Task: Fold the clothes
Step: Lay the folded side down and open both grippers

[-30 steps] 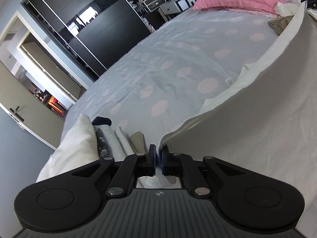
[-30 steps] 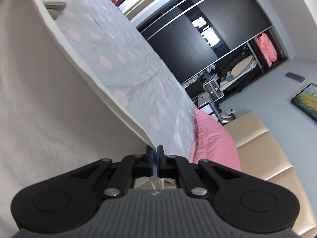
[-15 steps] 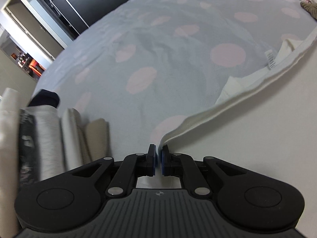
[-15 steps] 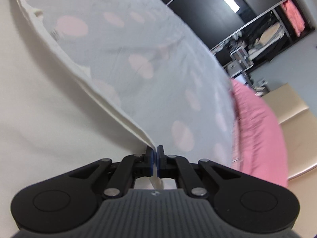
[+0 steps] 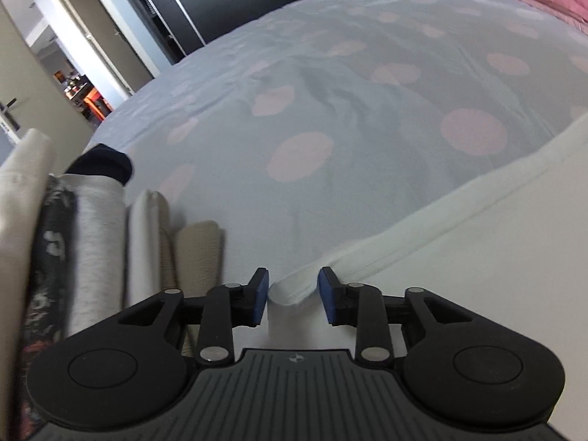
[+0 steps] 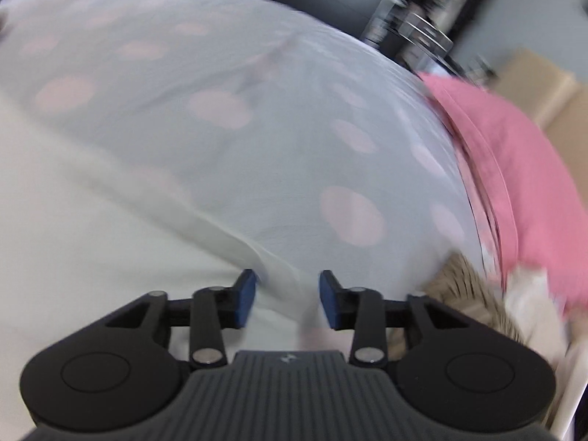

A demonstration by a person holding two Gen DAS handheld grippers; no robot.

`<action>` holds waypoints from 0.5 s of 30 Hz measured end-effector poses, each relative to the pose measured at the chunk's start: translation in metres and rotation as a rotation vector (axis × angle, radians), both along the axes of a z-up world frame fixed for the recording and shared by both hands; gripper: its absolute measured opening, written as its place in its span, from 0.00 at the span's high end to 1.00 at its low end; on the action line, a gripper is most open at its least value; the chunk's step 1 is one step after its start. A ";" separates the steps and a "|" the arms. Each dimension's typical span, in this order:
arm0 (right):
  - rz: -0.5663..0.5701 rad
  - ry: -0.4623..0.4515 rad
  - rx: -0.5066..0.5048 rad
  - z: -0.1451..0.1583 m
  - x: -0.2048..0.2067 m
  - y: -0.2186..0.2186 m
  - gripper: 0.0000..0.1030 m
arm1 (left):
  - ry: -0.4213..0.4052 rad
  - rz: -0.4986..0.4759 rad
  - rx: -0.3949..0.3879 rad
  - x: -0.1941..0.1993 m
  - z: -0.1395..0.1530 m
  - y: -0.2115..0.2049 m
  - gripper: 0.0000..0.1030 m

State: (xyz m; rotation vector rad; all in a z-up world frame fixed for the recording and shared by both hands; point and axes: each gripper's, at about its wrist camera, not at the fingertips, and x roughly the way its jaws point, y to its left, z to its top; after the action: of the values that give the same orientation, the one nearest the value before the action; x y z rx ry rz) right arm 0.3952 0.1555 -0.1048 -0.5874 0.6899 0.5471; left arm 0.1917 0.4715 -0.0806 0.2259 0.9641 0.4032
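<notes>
Opening, both grippers' fingers [image 5: 260, 291] [image 6: 245, 298] straddle the white garment's [image 5: 477, 257] [image 6: 73, 239] hem unpressed.

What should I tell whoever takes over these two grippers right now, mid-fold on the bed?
Left gripper: jaws opening, a corner of the white garment lies loose between the pads, not pinched.
Right gripper: jaws opening too, over the garment's other edge; view blurred.
The garment lies on the dotted bedspread. A stack of folded clothes sits beside the left gripper.
Done: garment laid down and let go.
Left: the next fold, then add it to the stack.
</notes>
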 end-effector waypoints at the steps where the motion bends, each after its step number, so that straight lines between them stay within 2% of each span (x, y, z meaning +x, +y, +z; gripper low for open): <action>1: -0.039 0.025 0.042 0.006 0.006 -0.008 0.60 | -0.013 0.008 -0.003 -0.003 0.006 0.001 0.64; 2: -0.068 0.043 0.074 0.012 0.009 -0.016 0.60 | -0.026 0.011 -0.011 -0.008 0.013 0.001 0.61; 7: -0.138 0.130 0.186 0.038 -0.012 -0.060 0.60 | -0.060 0.011 -0.106 -0.049 0.045 -0.012 0.61; 15: -0.171 0.322 0.290 0.043 -0.098 -0.123 0.59 | -0.086 0.020 -0.282 -0.147 0.065 -0.041 0.60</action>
State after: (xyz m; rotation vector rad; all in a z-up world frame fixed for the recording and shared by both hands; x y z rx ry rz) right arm 0.2970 0.0322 -0.0617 -0.1663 0.9356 0.5751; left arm 0.0446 0.4301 -0.0153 -0.0562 0.9269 0.2887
